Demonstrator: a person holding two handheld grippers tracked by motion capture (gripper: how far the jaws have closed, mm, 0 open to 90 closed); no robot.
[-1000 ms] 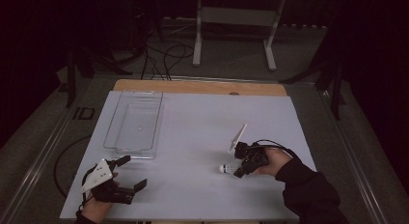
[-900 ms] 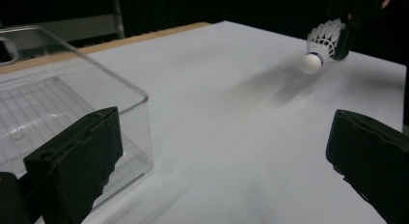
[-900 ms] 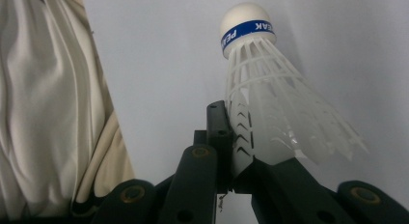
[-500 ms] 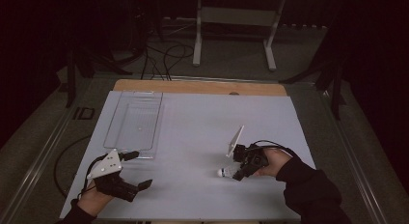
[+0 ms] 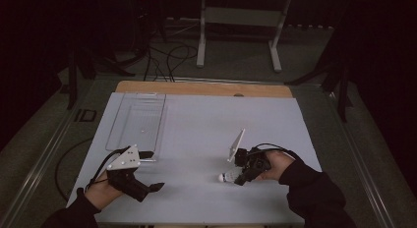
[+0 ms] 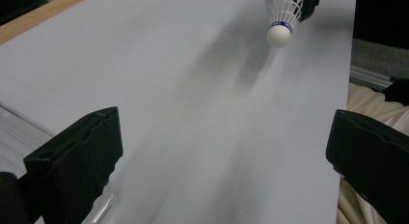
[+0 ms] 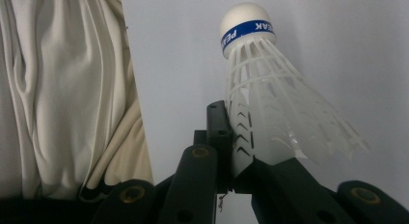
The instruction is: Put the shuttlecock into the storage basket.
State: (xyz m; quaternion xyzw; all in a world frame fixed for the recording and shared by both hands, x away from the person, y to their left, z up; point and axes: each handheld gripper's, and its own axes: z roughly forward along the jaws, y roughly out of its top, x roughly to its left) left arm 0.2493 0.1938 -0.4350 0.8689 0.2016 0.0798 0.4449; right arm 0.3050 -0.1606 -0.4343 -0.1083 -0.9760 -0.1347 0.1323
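White shuttlecock (image 7: 270, 89) pinched in right gripper (image 5: 244, 175), low over table (image 5: 196, 120); left gripper (image 5: 147, 187) raised, jaws wide, empty.

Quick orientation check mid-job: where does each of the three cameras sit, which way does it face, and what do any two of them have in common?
High view: above the person's side, looking forward and down on the white table; both forearms, left gripper, right gripper show.
Left gripper view: rides that gripper, looking between its open black jaws across the table.
Right gripper view: looks along shut jaws pinching the white plastic shuttlecock, beside cream cloth.
Shared: the shuttlecock and the table appear in all three views.
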